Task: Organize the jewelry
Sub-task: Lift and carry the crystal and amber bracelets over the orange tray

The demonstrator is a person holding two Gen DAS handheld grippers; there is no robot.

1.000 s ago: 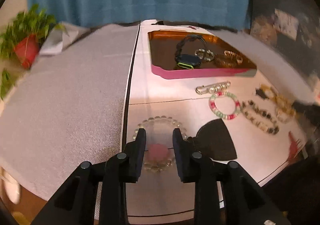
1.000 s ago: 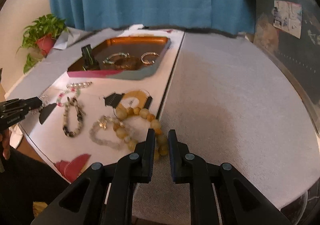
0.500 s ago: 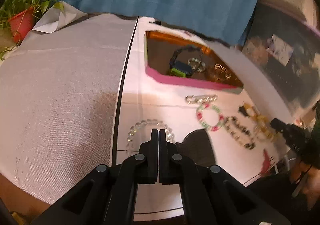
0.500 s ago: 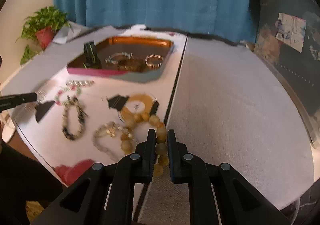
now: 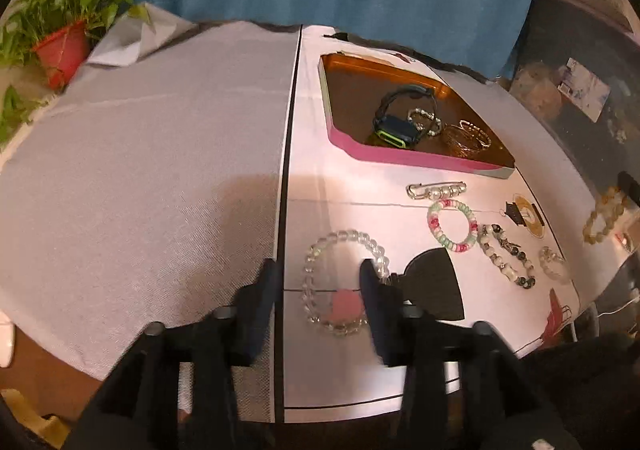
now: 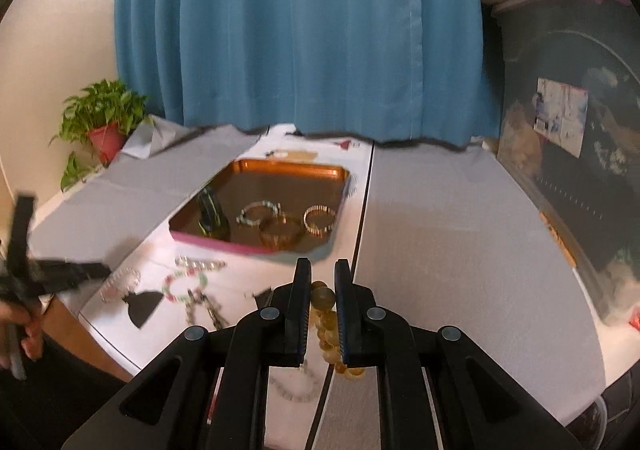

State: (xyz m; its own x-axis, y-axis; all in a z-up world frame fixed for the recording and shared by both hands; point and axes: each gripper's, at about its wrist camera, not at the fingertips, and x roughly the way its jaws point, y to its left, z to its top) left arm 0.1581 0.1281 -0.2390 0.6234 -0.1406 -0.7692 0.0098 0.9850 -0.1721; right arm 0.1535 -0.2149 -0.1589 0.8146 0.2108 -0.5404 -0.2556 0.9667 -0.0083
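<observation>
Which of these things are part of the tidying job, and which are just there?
Part of the job: tray, amber bead bracelet in the right gripper, clear bead bracelet under the left gripper, pink-green bracelet, pin brooch.

Just there: potted plant, blue curtain, grey cloth.

Place: a lived-in room of a home, set up for sorting jewelry.
Backdrop: a blue curtain [image 6: 296,30] hangs full width behind the desk [image 5: 160,170].
Greenery: a potted plant [image 6: 106,126] in a red pot stands at the far left corner.
Desk cover: grey woven cloth with a white printed sheet [image 5: 340,178] laid over part of it.
Homely goods: a copper tray [image 6: 280,174] holds a watch [image 5: 394,126] and bangles; beaded bracelets lie loose on the sheet.
Right side: dark, cluttered storage with a paper label [image 6: 560,118], too blurred to identify.
</observation>
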